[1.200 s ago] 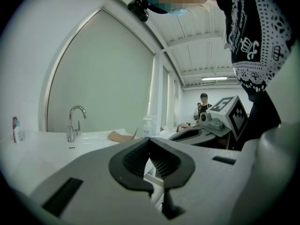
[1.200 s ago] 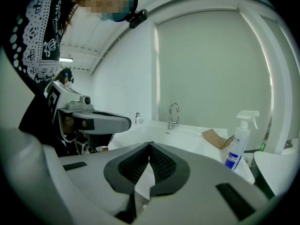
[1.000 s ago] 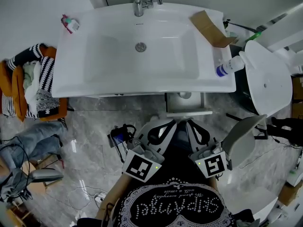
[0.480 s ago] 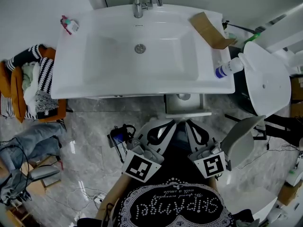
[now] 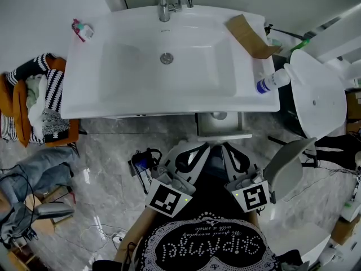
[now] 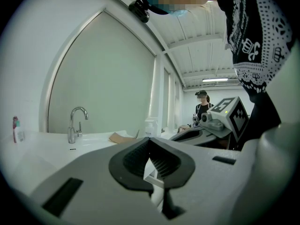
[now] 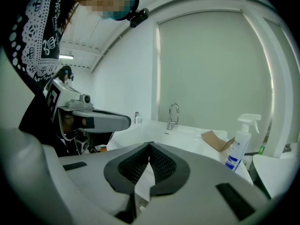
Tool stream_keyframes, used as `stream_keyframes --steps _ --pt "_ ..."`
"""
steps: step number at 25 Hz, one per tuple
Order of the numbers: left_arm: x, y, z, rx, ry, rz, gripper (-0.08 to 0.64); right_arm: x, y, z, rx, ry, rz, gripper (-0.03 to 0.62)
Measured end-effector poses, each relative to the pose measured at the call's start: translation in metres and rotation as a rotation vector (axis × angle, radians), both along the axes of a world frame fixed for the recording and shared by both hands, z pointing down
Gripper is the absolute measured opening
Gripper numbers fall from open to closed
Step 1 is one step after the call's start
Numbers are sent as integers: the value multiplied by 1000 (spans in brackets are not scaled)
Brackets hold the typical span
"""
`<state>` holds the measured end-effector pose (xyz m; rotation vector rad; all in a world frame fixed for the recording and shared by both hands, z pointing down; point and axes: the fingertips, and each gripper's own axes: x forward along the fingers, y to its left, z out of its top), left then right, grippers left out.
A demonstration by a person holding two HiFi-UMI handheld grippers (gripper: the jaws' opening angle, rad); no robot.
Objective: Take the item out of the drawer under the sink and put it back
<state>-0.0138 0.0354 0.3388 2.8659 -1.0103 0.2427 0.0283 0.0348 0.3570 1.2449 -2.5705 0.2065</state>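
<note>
The white sink [image 5: 169, 61] stands over a narrow drawer [image 5: 219, 130] that is pulled out a little below its front edge. Something pale and round [image 5: 219, 115] lies in the drawer; I cannot make out what it is. My left gripper [image 5: 197, 147] and right gripper [image 5: 228, 148] are held side by side just short of the drawer front, both pointing at it. In the left gripper view the left gripper [image 6: 150, 140] is shut with nothing between its pads. In the right gripper view the right gripper [image 7: 150, 145] is likewise shut and empty.
On the sink's right rim lie a cardboard piece [image 5: 251, 35] and a spray bottle [image 5: 272, 81]. A toilet [image 5: 317, 95] with a raised lid stands to the right. Clothes [image 5: 34, 103] are piled at the left, and cables [image 5: 144, 160] lie on the marble floor.
</note>
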Motion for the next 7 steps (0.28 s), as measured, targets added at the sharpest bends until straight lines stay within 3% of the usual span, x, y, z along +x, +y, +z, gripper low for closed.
stream_keyframes --steps 7 --pt "-1 0 -2 -1 3 -5 0 -1 0 0 -8 1 0 18"
